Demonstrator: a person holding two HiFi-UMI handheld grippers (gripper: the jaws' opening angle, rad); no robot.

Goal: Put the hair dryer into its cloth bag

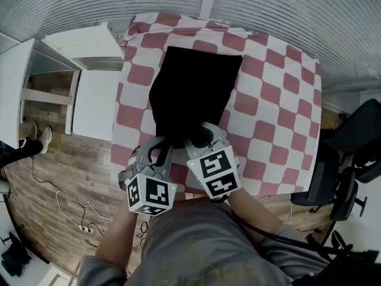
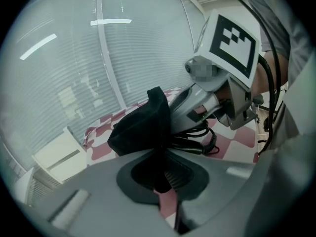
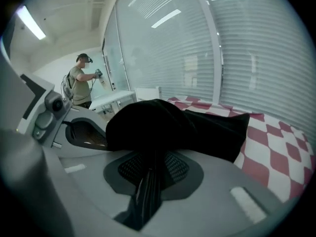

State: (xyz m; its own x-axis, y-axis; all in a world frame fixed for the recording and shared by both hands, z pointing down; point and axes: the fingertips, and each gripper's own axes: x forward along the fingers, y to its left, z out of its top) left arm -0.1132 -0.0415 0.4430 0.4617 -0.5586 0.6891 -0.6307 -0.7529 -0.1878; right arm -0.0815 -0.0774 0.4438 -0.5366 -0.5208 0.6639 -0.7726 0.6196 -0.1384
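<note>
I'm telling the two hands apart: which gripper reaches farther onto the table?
The right gripper: its cube sits over the checked cloth, while the left gripper has its cube at the cloth's near edge. Both clamp the bag.

Wood floor [image 1: 59, 177], white cabinet [image 1: 83, 43], black office chair [image 1: 351, 142] and slatted blinds [image 1: 268, 5] surround the checked table [image 1: 274, 100].

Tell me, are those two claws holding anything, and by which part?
Both hold the black cloth bag: the left claw and the right claw each pinch bunched cloth at its near edge, closest to the person.
</note>
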